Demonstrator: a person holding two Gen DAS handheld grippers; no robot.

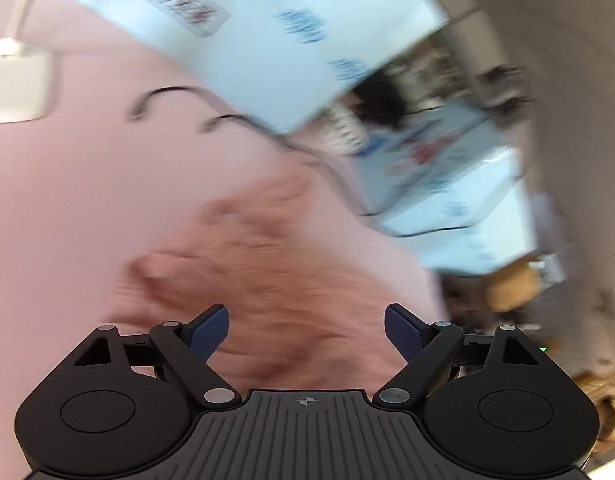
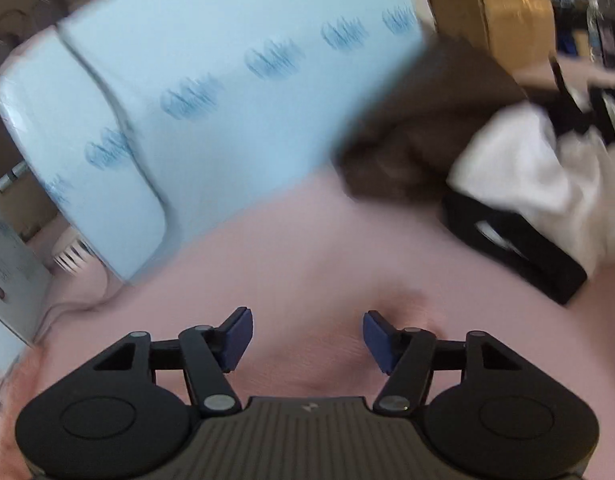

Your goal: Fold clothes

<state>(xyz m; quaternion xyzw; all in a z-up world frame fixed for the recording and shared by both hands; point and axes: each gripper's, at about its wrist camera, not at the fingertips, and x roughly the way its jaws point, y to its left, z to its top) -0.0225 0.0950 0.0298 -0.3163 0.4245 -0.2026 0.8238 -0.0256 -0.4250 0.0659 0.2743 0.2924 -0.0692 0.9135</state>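
Left gripper [image 1: 306, 330]: jaws spread wide, nothing between the pads; pointed down at a pink garment [image 1: 247, 264].
Right gripper [image 2: 307, 338]: jaws apart, empty, above pink cloth.
Pink garment: rumpled heap on the pink sheet [image 1: 59, 200], just ahead of the left gripper; blurred, edges hard to trace. Judged light, soft, limp; likely to sag and bunch, not slippery. Best taken at a hem or corner, one per gripper, pinching a single layer; which fold is the edge cannot be told.
Left view only: the heap's wrinkles, a dark cable [image 1: 163, 98], a white box [image 1: 17, 80].
Right view only: brown cloth [image 2: 419, 128], white cloth [image 2: 539, 160], black case [image 2: 519, 248].
Both views: pale blue packs [image 2: 235, 80].
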